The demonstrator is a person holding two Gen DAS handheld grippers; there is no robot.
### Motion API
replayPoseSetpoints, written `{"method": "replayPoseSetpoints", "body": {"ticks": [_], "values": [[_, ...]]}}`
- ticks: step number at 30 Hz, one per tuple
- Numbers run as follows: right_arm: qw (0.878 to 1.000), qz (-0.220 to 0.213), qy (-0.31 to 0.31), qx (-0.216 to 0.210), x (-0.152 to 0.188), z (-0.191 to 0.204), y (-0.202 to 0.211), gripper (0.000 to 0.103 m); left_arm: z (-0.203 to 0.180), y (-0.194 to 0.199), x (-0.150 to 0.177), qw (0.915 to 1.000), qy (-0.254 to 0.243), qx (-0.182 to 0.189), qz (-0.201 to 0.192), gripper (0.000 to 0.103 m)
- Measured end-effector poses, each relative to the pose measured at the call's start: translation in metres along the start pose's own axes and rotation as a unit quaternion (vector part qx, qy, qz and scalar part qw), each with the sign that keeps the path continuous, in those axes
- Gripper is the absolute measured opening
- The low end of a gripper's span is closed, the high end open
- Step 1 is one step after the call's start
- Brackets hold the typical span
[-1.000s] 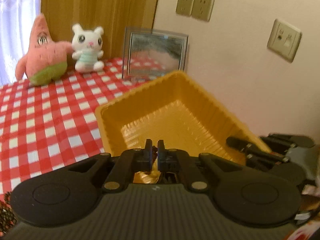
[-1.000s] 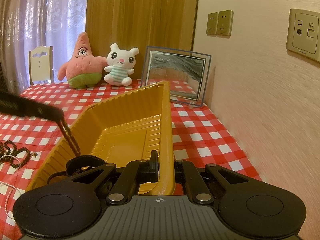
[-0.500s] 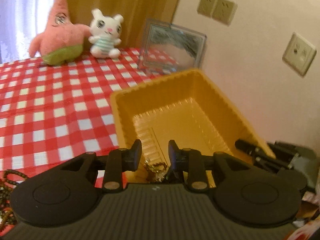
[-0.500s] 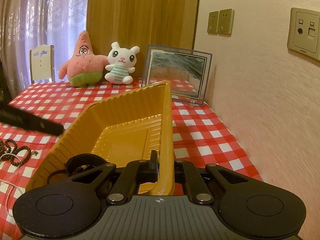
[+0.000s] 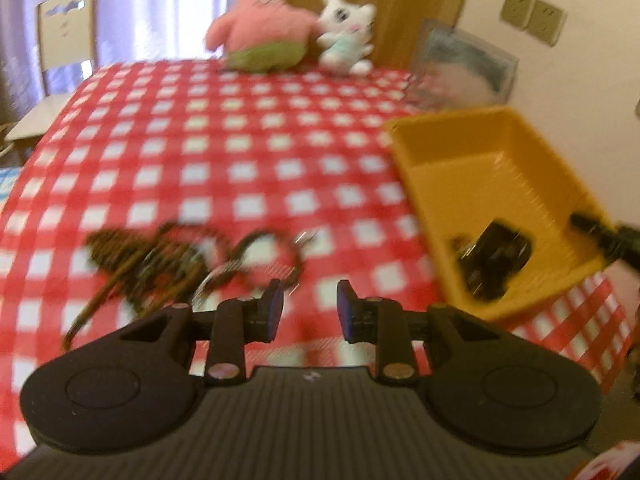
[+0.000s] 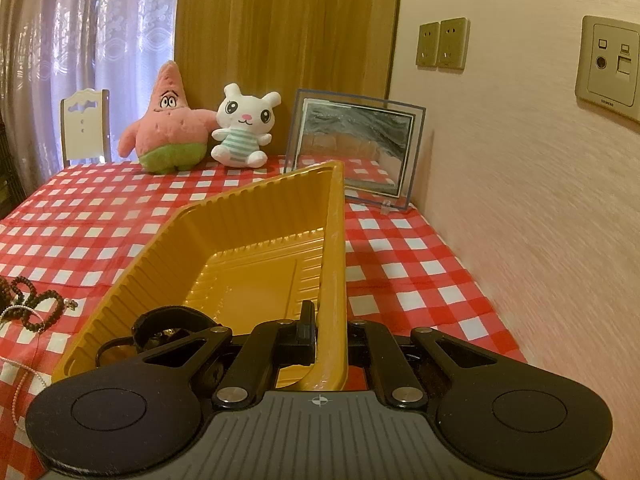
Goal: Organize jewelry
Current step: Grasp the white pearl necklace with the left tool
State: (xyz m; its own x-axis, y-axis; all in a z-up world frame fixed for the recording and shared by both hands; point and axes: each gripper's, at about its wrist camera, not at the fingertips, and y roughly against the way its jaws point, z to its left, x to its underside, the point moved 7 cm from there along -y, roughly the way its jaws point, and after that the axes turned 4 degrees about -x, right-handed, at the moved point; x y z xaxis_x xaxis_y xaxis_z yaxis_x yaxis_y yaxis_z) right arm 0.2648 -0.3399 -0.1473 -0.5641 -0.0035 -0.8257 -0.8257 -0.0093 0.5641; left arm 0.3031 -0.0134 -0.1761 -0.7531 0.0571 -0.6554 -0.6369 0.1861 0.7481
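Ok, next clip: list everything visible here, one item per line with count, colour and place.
ribbed plastic tray: one, yellow, on the table near the wall, its right wall clamped by the right tool.
dark jewelry in the tray: a few pieces, black, near end of the tray; exact count unclear.
loose bead strands: a tangled pile, dark brown plus a pale string, on the cloth left of the tray.
checked tablecloth: one, red and white, covering the table.
star-shaped plush: one, pink and green, far end of the table.
rabbit plush: one, white, beside the star.
framed picture: one, against the wall.
chair: one, white, behind the table.
wall sockets: several.
left tool: open, empty.
right tool: shut on the tray wall.
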Motion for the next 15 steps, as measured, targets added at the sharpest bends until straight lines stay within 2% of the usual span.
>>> {"method": "replayPoseSetpoints", "body": {"ticks": [3, 7, 15], "values": [[1.000, 0.000, 0.000, 0.000, 0.000, 0.000, 0.000, 0.005, 0.012, 0.000, 0.026, 0.9992, -0.018, -0.027, 0.025, 0.025], [1.000, 0.000, 0.000, 0.000, 0.000, 0.000, 0.000, 0.005, 0.009, 0.003, 0.046, 0.9986, -0.033, -0.027, 0.031, 0.025], [1.000, 0.000, 0.001, 0.000, 0.001, 0.000, 0.000, 0.005, -0.008, -0.020, 0.037, 0.9900, -0.136, -0.033, 0.014, 0.025]]}}
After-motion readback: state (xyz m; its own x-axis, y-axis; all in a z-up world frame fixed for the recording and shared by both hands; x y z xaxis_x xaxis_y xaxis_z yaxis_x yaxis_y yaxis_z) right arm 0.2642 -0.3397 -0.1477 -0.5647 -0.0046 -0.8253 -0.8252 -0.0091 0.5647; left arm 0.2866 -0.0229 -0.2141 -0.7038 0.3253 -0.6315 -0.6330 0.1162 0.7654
